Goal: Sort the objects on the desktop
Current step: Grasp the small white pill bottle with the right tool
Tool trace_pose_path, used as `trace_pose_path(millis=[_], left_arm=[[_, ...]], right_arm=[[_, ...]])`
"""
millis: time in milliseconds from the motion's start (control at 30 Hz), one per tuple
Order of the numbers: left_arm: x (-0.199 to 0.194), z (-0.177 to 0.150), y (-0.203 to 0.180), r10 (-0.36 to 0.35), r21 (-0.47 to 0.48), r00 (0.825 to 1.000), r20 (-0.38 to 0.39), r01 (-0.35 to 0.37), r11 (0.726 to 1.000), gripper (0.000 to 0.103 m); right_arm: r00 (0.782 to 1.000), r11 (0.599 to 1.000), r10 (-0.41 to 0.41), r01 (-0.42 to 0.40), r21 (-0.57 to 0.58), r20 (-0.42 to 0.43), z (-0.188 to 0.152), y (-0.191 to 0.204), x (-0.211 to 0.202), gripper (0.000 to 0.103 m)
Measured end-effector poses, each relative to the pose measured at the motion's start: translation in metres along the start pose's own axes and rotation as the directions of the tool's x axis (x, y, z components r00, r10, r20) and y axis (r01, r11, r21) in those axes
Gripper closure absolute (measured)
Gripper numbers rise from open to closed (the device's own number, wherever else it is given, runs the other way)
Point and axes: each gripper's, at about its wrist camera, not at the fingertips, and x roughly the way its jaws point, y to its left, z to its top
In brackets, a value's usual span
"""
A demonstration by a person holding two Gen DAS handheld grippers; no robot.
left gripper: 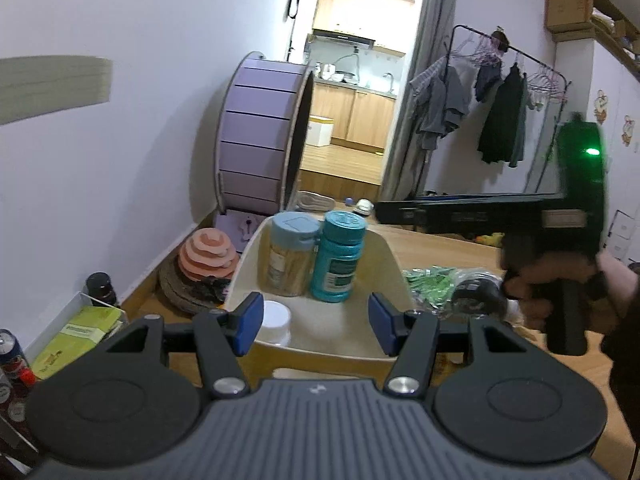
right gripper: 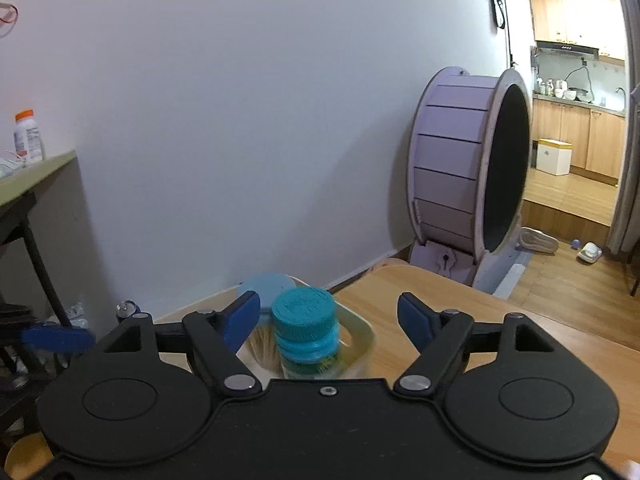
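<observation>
Pale walls enclose the room, with a big lilac wheel (left gripper: 260, 136) standing on the floor by a doorway to a kitchen, and a clothes rack (left gripper: 500, 92) off to the right. My wooden table (left gripper: 440, 248) carries a cream bin (left gripper: 384, 256) near its far left corner.

From my left wrist view I see two bottles upright inside the bin, touching side by side: a clear jar (left gripper: 290, 256) with a light-blue cap on the left, and a teal bottle (left gripper: 338, 256) on the right. A white lid (left gripper: 274, 322) lies in the bin nearer to me. My left claw (left gripper: 316, 322) hangs wide above the bin's near rim, its blue pads clear of everything, gripping nothing.

Right of the bin on the table lies a heap of green packets (left gripper: 430, 282) with a dark round thing (left gripper: 478, 290) just beside it; I cannot tell what that is. Further right, a hand (left gripper: 560, 280) grips the handle of my right tool, blurred.

From the right wrist view, my right claw (right gripper: 330, 320) is spread wide over the bin (right gripper: 366, 332), with the teal bottle (right gripper: 306, 322) between the pads but touching neither. The light-blue cap (right gripper: 266, 286) shows just behind it.
</observation>
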Motion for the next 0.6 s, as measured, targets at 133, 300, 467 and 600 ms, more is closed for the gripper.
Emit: trace_pose_path(millis=[133,300,467,600], left_arm=[[0.0,-0.003,-0.009,-0.039,0.017,0.999,-0.006,0.039,0.999,0.046],[0.003,-0.006,-0.023,-0.082,0.048,0.997,-0.016,0.082,0.995,0.046],[0.006,-0.009,-0.036,-0.118,0.07,0.993,-0.026,0.12,0.99,0.046],[0.009,-0.013,-0.044,-0.125,0.087,0.992,-0.026,0.127,0.988,0.046]], right_arm=[[1.0,1.0,-0.012,0.012,0.003,-0.006,-0.013,-0.009,-0.036,0.028],[0.999,0.999,-0.029,0.029,0.014,-0.031,-0.037,-0.015,-0.067,0.027],[0.995,1.0,-0.026,0.027,0.008,-0.093,-0.061,-0.017,-0.076,0.026],[0.99,1.0,-0.007,0.009,0.015,-0.141,-0.079,-0.017,-0.075,0.026]])
